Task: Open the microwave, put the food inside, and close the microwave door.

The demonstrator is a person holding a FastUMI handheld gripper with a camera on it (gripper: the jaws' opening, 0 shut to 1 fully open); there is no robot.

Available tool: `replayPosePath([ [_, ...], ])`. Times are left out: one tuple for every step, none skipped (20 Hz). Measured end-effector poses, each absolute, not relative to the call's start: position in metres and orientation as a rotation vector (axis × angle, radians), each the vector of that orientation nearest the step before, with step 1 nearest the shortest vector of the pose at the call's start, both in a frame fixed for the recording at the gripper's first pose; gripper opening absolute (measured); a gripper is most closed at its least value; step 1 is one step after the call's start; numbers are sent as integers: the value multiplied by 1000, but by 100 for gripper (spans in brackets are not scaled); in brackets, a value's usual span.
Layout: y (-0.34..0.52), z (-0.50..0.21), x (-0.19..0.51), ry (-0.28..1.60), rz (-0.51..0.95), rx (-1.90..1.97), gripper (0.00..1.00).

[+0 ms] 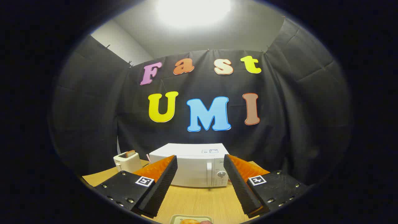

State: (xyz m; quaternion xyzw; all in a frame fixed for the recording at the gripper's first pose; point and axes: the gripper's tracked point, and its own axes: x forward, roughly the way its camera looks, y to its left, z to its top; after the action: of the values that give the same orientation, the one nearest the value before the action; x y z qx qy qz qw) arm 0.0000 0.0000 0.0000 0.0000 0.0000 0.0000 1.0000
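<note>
Both fingers of gripper [200, 180] spread, empty; microwave [192, 166] at 12 o'clock, shut; food plate [191, 219] at 6, cut off.

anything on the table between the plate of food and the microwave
No, in the gripper view that stretch of wooden table is bare. The plate of food sits between the open gripper fingers, the closed microwave beyond them.

A wooden counter [199, 202] carries a closed white microwave [192, 168] at 12 o'clock, a toaster [127, 161] at 10 o'clock, and a food plate [191, 219] at 6 o'clock.
</note>
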Motion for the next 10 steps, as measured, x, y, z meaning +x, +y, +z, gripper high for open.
replayPosePath([
  [-1,0,2,1,0,4,95],
  [-3,-2,2,2,2,4,95],
  [-4,-3,3,1,-1,3,95],
  [-7,-4,4,2,-1,3,95],
  [-8,-6,4,4,2,4,95],
  [-9,-9,5,7,2,2,95],
  [-10,-10,5,8,1,0,95],
  [-12,-11,5,12,1,0,95],
  [-12,-12,6,13,2,1,95],
  [-13,-13,6,13,3,1,95],
])
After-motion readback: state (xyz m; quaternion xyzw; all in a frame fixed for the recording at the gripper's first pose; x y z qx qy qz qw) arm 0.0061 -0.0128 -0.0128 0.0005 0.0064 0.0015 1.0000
